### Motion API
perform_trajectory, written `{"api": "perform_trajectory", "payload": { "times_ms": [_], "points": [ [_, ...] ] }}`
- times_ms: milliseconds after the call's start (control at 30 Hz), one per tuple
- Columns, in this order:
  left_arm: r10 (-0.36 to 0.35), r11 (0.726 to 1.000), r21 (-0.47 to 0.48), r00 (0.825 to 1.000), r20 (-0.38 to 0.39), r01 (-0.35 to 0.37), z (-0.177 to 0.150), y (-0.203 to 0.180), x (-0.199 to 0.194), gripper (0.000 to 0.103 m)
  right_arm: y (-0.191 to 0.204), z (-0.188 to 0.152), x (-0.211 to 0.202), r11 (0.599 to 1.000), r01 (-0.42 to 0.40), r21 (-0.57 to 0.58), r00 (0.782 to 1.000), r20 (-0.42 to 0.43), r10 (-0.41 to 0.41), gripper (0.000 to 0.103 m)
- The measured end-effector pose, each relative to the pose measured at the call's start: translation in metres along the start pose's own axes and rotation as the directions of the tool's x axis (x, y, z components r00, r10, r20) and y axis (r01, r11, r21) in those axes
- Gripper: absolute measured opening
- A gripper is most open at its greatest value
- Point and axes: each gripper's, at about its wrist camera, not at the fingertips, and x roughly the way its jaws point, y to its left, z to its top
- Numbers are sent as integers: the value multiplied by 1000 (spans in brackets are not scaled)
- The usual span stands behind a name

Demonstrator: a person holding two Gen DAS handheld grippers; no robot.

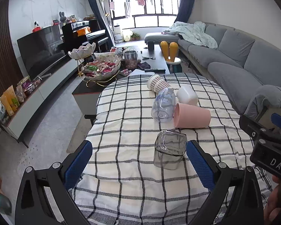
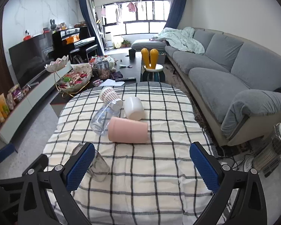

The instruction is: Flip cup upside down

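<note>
Both claws hang wide open over the checked cloth (image 1: 121,123), holding nothing. The left gripper (image 1: 139,158) has the grey cup (image 1: 169,152) standing upside down just inside its right finger (image 1: 200,163) — contact unclear. The right gripper (image 2: 142,166) is alongside. Farther off lie a pink cup (image 1: 192,115), clear cup (image 1: 164,106), white cup (image 1: 187,95) and checked cup (image 1: 158,83) — all on their sides.
</note>
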Motion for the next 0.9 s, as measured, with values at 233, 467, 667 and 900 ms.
{"api": "perform_trajectory", "payload": {
  "times_ms": [233,467,667,900],
  "points": [
    [-6,1000,-20,1000,-1,6,-4,3,0,102,-1,-3,-1,1000,11,-1,1000,3,-11,102],
    [-11,1000,-21,1000,13,12,-3,4,-2,102,0,-2,-6,1000,14,-5,1000,16,-14,102],
    [-13,1000,-19,1000,19,13,-2,4,-4,102,2,1,-11,1000,14,-7,1000,26,-14,102],
    [-11,1000,-12,1000,28,12,-1,2,-7,102,2,1,-11,1000,14,-6,1000,24,-14,102]
  ]
}}
